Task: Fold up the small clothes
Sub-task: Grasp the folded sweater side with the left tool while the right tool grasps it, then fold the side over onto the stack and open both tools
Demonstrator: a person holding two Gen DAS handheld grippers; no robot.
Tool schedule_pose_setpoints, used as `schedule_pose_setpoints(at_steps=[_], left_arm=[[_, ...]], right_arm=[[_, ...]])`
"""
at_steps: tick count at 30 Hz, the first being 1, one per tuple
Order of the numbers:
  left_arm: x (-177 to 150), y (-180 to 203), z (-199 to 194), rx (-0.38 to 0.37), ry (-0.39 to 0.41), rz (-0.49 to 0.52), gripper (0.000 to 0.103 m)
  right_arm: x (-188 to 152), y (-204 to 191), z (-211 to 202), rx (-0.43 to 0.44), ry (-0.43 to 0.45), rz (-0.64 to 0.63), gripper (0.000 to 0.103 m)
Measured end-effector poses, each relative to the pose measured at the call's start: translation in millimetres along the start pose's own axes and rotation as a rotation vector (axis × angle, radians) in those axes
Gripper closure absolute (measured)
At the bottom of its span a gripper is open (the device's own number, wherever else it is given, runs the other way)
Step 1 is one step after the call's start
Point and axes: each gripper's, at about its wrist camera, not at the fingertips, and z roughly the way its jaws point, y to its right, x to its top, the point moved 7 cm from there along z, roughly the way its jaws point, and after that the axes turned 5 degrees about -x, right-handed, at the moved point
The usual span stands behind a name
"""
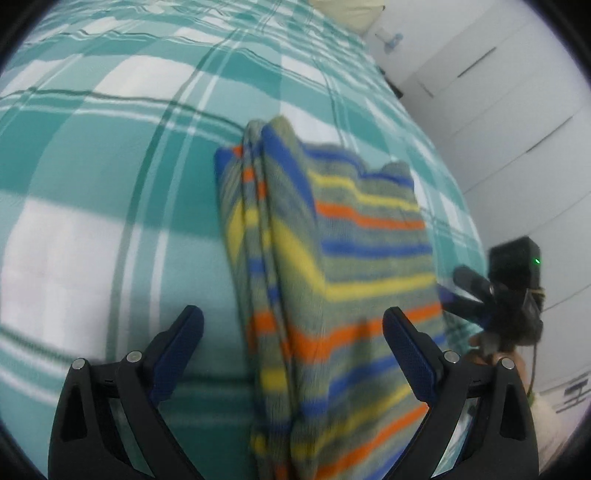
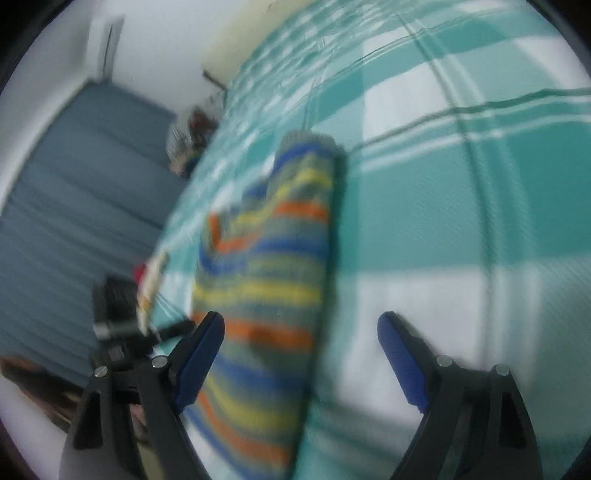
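Observation:
A small striped knit garment (image 1: 332, 266), grey-green with blue, yellow and orange bands, lies folded lengthwise on the teal plaid bed cover (image 1: 110, 184). My left gripper (image 1: 293, 321) is open and hovers just above its near part, fingers on either side of the folded edge. The right gripper (image 1: 469, 291) shows at the garment's right edge in the left wrist view. In the right wrist view the garment (image 2: 266, 280) lies under and left of my open, empty right gripper (image 2: 301, 325). The left gripper (image 2: 122, 317) shows blurred at the bed's left edge.
The bed cover (image 2: 461, 221) fills most of both views. White cupboard doors (image 1: 517, 110) stand beyond the bed's right edge. A grey-blue surface (image 2: 81, 184) and a cluttered basket (image 2: 188, 136) lie past the bed's left edge. A pale pillow (image 1: 347, 11) sits at the far end.

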Motion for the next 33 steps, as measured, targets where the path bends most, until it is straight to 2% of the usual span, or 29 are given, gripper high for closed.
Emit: schedule_pose_setpoints(at_steps=[1,2,3,4,5,6,7,8,10,13,16,17,18,19,20,21,22,23,25,27,30,33], left_arm=[[4,-1,3,-0.006,0.002,-0.010,0.008],[5,-1,5,-0.002,0.009,-0.016,0.021],[5,-1,8,0.003,0.008,-0.013,0.055],[5,0,13,0.011,-0.010,-0.004,0.075],[2,2,17,0.008,-0.028,-0.007,0.085],[5,0,14,0.016,-0.013,-0.008,0.086],[5,4,9,0.030,0.003,-0.001,0.086],[7,12,1,0.042,0.026,0.017,0.086],[10,28,-16,0.040,0.058,0.047,0.086],[16,54,-47,0.048,0.121,0.118,0.086],[31,66,-64,0.076,0.201,0.153,0.081],[35,63,-63,0.113,0.223,0.151,0.064],[38,52,-63,0.163,0.236,0.141,0.026],[39,42,-57,0.242,0.252,0.129,0.010],[36,28,-57,0.330,0.289,0.115,0.004],[33,17,-60,0.377,0.312,0.099,0.005],[29,6,-62,0.424,0.325,0.073,0.005],[24,-3,-67,0.457,0.332,0.036,0.005],[22,-4,-78,0.475,0.372,0.015,0.004],[16,7,-100,0.533,0.448,0.053,0.003],[6,32,-116,0.588,0.492,0.140,0.001],[-5,62,-124,0.595,0.505,0.213,0.001]], right_arm=[[9,-3,8,0.033,0.009,0.010,0.019],[17,-8,20,0.074,-0.005,0.025,0.025],[19,-12,27,0.094,-0.022,0.032,0.029],[19,-18,37,0.105,-0.049,0.032,0.034],[16,-27,50,0.074,-0.082,-0.012,0.047],[12,-33,55,0.031,-0.096,-0.063,0.057],[7,-40,60,-0.055,-0.101,-0.145,0.072],[2,-50,59,-0.152,-0.080,-0.247,0.074],[-4,-77,46,-0.230,-0.010,-0.384,0.076],[-6,-114,22,-0.196,0.060,-0.462,0.076],[3,-141,-3,-0.176,0.127,-0.526,0.076],[12,-144,-8,-0.176,0.148,-0.523,0.075],[22,-140,-9,-0.177,0.156,-0.505,0.073],[29,-133,-9,-0.181,0.156,-0.483,0.060],[37,-119,-4,-0.206,0.139,-0.442,0.028],[43,-101,-1,-0.279,0.133,-0.418,0.011],[47,-82,0,-0.388,0.135,-0.401,0.000],[45,-59,-6,-0.504,0.153,-0.395,0.000],[33,-40,-21,-0.577,0.166,-0.408,0.001],[18,-32,-44,-0.654,0.190,-0.437,0.001],[-9,-45,-82,-0.760,0.253,-0.516,0.001],[-23,-73,-113,-0.790,0.335,-0.576,0.001]])
